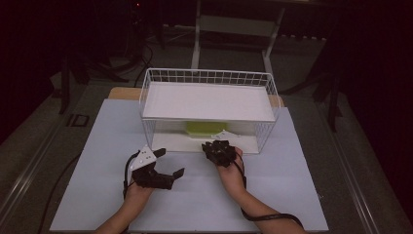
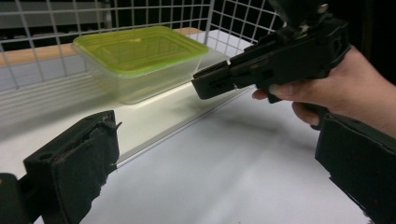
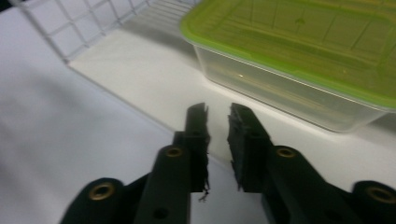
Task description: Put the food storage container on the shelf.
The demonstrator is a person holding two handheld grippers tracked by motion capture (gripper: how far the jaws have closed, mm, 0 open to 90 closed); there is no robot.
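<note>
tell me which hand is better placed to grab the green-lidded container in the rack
Right, probably. The right gripper sits at the open front of the wire rack, its slightly parted jaws aimed at the container just ahead. The left gripper is wide open but lies further back on the table, off to the side.

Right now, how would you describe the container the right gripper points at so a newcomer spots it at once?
Find the white wire rack at the table's far side. On its lower shelf sits a clear plastic box with a lime-green lid, the sole coloured thing among the white surfaces.
</note>
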